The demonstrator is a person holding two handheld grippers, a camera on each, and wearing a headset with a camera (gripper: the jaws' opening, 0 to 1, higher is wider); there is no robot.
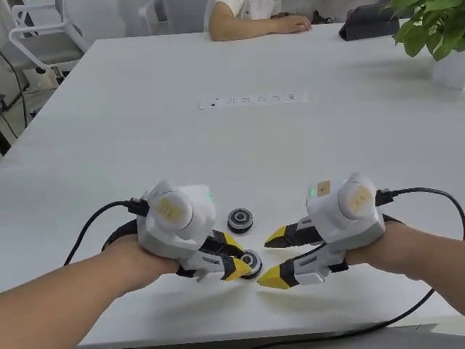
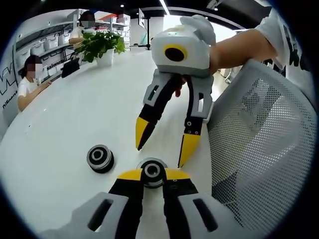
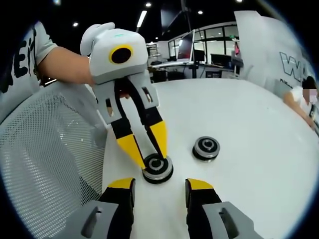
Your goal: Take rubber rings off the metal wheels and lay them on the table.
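Near wheel [image 1: 251, 262]: lies flat on the table [image 1: 218, 145] close to the front edge, about midway along it, between the two grippers.
Near wheel axis: the axle line points straight up and the round face with the centre hole faces the ceiling.
Near wheel look: a bright metal hub with a dark hole in the middle and a dark rubber ring [image 3: 157, 179] around the outside, still seated on it.
Far wheel [image 1: 240, 219]: also flat with its hole facing up, a little further from the front edge and slightly left of the near wheel, apart from it and from both grippers.
Far wheel look: same build, with a black outer band, a silvery inner part and a dark centre.
Left gripper [image 1: 237, 266]: held low over the table, its yellow-tipped jaws closed around the near wheel, one tip against each side of the rim.
Right gripper [image 1: 270, 258]: faces the left one from the other side, jaws spread apart and holding nothing, tips just beside the near wheel but not touching it.
Far side of the table: a plant [image 1: 432, 29] at the right corner.
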